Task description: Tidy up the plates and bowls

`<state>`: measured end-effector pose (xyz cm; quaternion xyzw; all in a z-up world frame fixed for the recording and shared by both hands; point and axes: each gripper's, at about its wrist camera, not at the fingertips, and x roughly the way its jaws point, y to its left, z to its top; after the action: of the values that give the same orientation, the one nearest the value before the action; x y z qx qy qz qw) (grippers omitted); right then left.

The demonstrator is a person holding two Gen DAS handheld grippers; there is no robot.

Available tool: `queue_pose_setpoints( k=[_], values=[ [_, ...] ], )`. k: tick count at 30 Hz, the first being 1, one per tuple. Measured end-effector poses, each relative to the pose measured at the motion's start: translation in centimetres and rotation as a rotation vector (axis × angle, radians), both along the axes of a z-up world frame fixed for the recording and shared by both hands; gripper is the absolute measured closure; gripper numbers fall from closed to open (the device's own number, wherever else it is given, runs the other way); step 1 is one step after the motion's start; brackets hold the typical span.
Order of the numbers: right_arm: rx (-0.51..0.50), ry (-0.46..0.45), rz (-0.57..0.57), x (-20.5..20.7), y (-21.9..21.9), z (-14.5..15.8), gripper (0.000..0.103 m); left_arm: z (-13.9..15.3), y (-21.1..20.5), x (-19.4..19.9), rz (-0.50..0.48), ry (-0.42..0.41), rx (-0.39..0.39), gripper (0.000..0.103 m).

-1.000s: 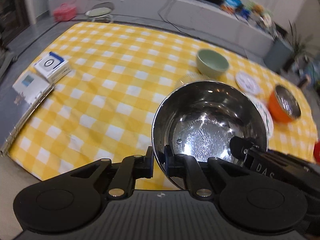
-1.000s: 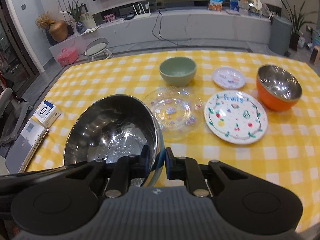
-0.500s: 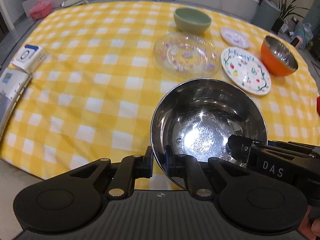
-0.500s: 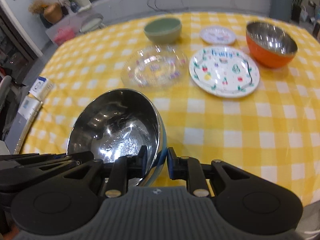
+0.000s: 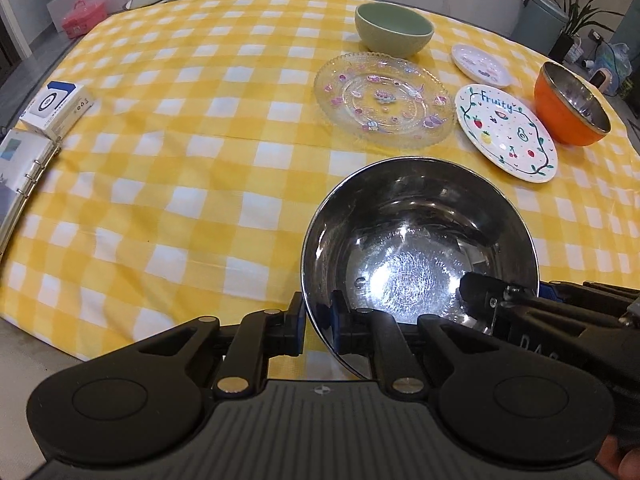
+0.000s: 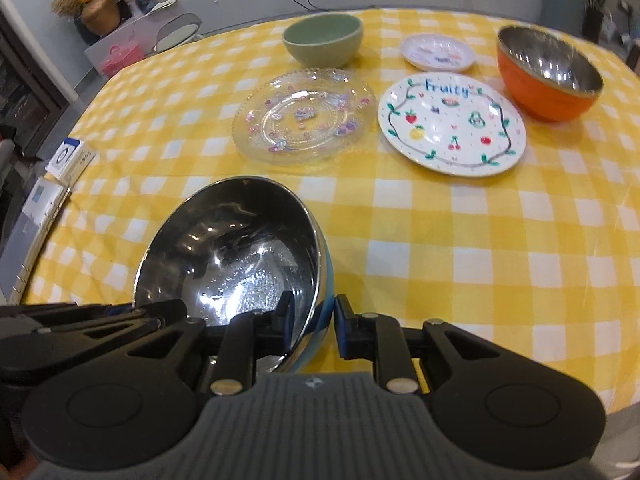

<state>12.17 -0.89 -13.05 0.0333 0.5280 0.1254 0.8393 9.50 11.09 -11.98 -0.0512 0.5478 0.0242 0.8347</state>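
A steel bowl [image 5: 416, 240] with a blue outside sits low over the yellow checked tablecloth [image 5: 180, 140] near its front edge. My left gripper [image 5: 316, 320] is shut on its near-left rim, one finger inside and one outside. My right gripper [image 6: 312, 320] is shut on the bowl [image 6: 228, 248] at its right rim. Beyond it lie a clear glass plate [image 5: 384, 98], a white "Fruity" plate [image 5: 506, 132] and a small white plate [image 5: 482, 65]. A green bowl [image 5: 394, 28] stands at the back, an orange bowl [image 5: 570, 108] at the right.
A white and blue box [image 5: 56, 110] and a ring binder [image 5: 20, 176] lie at the table's left edge. The cloth's front edge [image 5: 120, 344] runs just under my grippers. A pink case [image 5: 84, 20] and a stool stand on the floor behind.
Both grippers have sunk toward the table with the steel bowl held between them. The plates and other bowls now show more fully beyond it.
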Motion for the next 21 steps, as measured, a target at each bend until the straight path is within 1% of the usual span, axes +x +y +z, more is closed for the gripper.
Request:
queue_pose_setpoints(
  k=[2, 3, 5, 6, 7, 8, 9, 10, 11, 13, 14, 15, 16, 17, 18, 20, 21],
  values=[
    [-0.007, 0.004, -0.002, 0.0, 0.0, -0.1, 0.085, 0.0, -0.4, -0.1, -0.024, -0.023, 0.028, 0.088],
    [-0.007, 0.01, -0.003, 0.1, -0.1, -0.1, 0.085, -0.1, -0.6, -0.2, -0.034, -0.032, 0.046, 0.082],
    [-0.009, 0.016, -0.003, 0.2, -0.3, -0.2, 0.083, -0.1, -0.8, -0.1, -0.043, -0.036, 0.053, 0.078],
    [-0.013, 0.012, -0.007, 0.2, -0.3, -0.2, 0.081, -0.1, -0.7, -0.1, -0.038, -0.037, 0.044, 0.073],
    [-0.023, 0.005, -0.013, 0.3, -0.5, -0.1, 0.08, -0.1, -0.6, -0.1, -0.03, -0.039, 0.037, 0.065],
    [-0.03, -0.003, -0.017, 0.3, -0.6, 0.0, 0.077, 0.0, -0.6, -0.1, -0.024, -0.042, 0.034, 0.061],
    [-0.03, -0.011, -0.022, 0.4, -0.7, 0.1, 0.071, 0.1, -0.6, -0.1, -0.023, -0.049, 0.035, 0.054],
    [-0.024, -0.018, -0.026, 0.4, -0.9, 0.4, 0.068, 0.2, -0.6, -0.1, -0.025, -0.059, 0.037, 0.049],
    [-0.018, -0.022, -0.03, 0.4, -1.0, 0.6, 0.067, 0.3, -0.6, -0.2, -0.028, -0.069, 0.042, 0.047],
    [-0.012, -0.026, -0.037, 0.5, -1.2, 1.0, 0.057, 0.7, -0.6, -0.3, -0.027, -0.086, 0.056, 0.042],
    [-0.017, -0.032, -0.045, 0.5, -1.3, 1.1, 0.054, 0.9, -0.7, -0.2, -0.017, -0.089, 0.072, 0.041],
    [-0.027, -0.039, -0.056, 0.5, -1.3, 1.2, 0.045, 1.0, -0.7, -0.2, -0.001, -0.091, 0.089, 0.038],
    [-0.042, -0.046, -0.072, 0.5, -1.4, 1.3, 0.031, 1.2, -0.6, -0.2, 0.016, -0.095, 0.102, 0.036],
    [-0.053, -0.054, -0.083, 0.5, -1.6, 1.5, 0.026, 1.3, -0.4, -0.2, 0.028, -0.101, 0.106, 0.034],
    [-0.051, -0.065, -0.083, 0.5, -1.8, 1.6, 0.022, 1.5, -0.2, -0.3, 0.032, -0.109, 0.101, 0.03],
    [-0.032, -0.065, -0.084, 0.6, -2.2, 1.9, 0.018, 1.8, 0.2, -0.3, 0.035, -0.122, 0.08, 0.028],
    [-0.022, -0.06, -0.094, 0.7, -2.4, 1.9, 0.014, 2.0, 0.3, -0.3, 0.041, -0.126, 0.068, 0.026]
  ],
)
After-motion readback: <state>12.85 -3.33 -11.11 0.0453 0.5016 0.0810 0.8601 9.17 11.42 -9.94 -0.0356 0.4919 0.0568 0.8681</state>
